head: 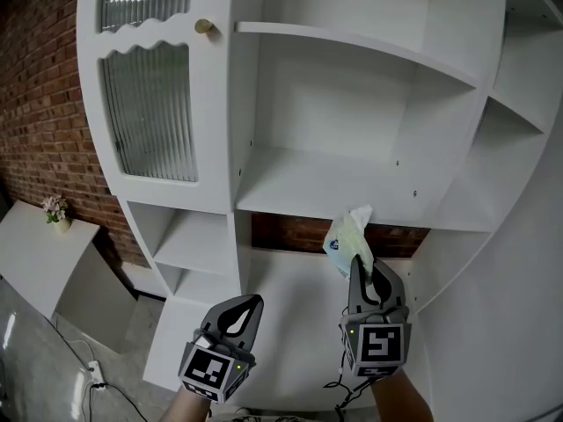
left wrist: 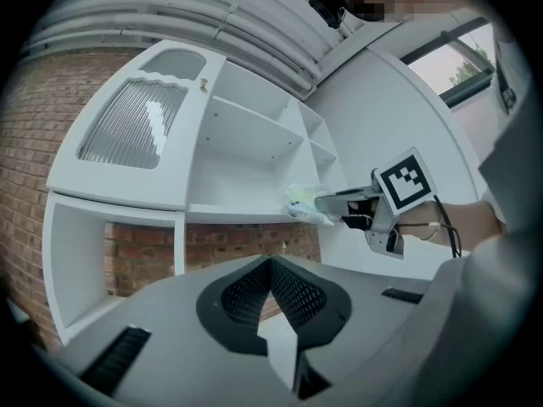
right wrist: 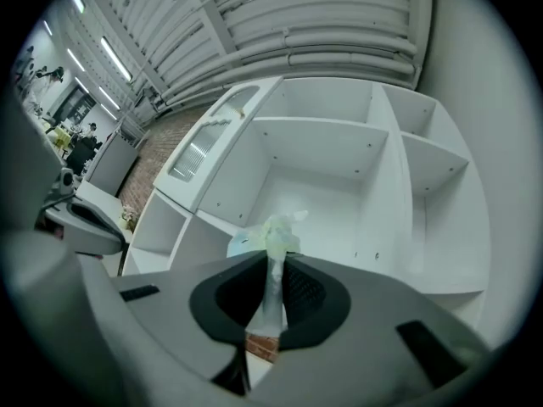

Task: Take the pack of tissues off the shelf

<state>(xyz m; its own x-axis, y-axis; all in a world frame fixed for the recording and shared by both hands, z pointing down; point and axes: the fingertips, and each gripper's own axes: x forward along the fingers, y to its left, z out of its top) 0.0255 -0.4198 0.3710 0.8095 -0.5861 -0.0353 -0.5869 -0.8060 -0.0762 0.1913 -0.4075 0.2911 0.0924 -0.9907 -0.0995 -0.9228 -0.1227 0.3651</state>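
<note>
Left gripper sits closed and empty below the shelf, not needed I guess, while the right gripper pinches the pack of tissues by its near end at the shelf's front edge, handy for pulling off.

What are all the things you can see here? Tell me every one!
Tall open shelf unit: one, white, straight ahead.
Ribbed glass door panels: two, greyish, unit's upper left.
Round knob: one, gold, beside the panels.
Soft plastic pack of tissues: one, pale green, by the middle shelf's front edge.
Brick wall: one, red-brown, behind the unit.
Potted flowers: one, pink, on the low white cabinet, far left.
Power strip: one, white, floor, lower left.
Left tool: one, grey, shut, empty.
Right tool: one, grey, shut on the pack.
</note>
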